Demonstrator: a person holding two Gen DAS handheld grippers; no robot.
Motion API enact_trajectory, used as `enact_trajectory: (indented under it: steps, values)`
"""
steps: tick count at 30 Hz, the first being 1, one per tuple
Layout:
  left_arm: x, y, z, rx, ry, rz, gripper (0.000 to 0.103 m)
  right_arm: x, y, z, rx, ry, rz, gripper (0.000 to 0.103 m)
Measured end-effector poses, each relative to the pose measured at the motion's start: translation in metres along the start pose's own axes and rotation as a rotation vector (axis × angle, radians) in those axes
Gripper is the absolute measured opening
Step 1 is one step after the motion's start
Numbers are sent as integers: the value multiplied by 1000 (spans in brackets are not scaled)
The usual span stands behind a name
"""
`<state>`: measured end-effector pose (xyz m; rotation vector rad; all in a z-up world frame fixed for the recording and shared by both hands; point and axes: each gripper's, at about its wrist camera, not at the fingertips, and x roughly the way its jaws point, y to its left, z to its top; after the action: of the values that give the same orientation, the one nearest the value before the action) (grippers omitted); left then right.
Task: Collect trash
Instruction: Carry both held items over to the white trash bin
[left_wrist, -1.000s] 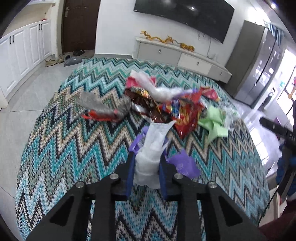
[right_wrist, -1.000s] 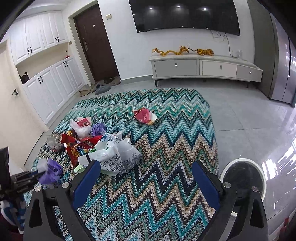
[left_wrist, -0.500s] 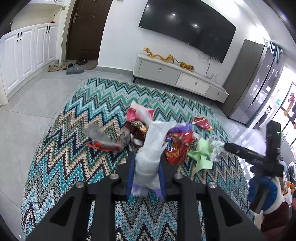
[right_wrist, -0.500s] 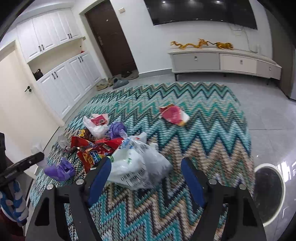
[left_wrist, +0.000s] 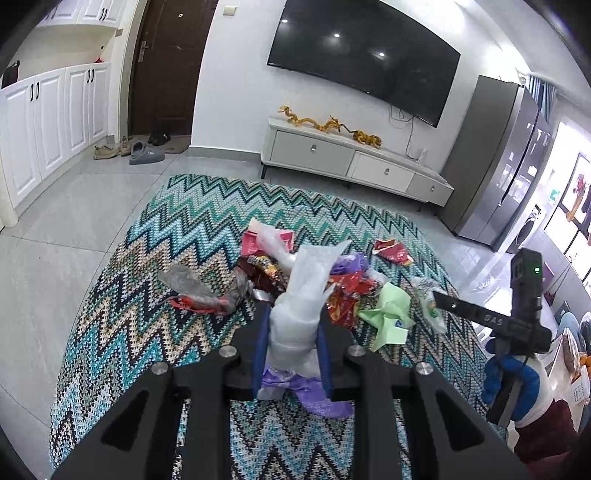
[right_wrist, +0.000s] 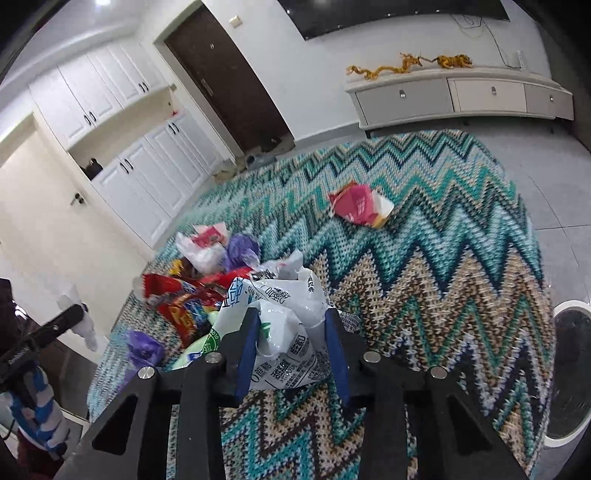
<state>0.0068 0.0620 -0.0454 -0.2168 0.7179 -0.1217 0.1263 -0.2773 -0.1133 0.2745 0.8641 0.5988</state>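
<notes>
Zigzag-patterned rug (left_wrist: 177, 236) on pale tiled floor carries a trash pile of red snack wrappers (right_wrist: 184, 302), with a TV console (left_wrist: 347, 158) beyond. Left gripper (left_wrist: 291, 328) is clamped on a crumpled clear plastic bag (left_wrist: 303, 295), a purple bag (left_wrist: 314, 391) hanging below its fingers, the pile ahead. Right gripper (right_wrist: 291, 347) has narrowed around a printed white plastic bag (right_wrist: 280, 317) resting on the rug; firm grip undetermined.

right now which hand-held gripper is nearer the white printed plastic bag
Right. The right hand-held gripper has its fingers on either side of the white printed plastic bag; the left hand-held gripper is off beside the pile.
</notes>
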Motion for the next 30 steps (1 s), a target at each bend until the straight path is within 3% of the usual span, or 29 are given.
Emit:
enact_trajectory:
  steps: [5,11,16,22,30]
  values:
    - [1,-19,9,39,-11,-36,22,-41,1,5,0,-83,19,32]
    - [6,-66,33,133,-40,-109,22,-104,-3,16,-9,-213,-23,32]
    - [21,-118,62,184,-49,-203,22,-175,-16,33,-29,-336,-143,32]
    - [57,-207,86,291,-22,-319,22,-236,-58,27,14,-424,-310,32]
    - [133,-340,71,419,120,-421,23,-261,-156,-3,186,-396,-479,32]
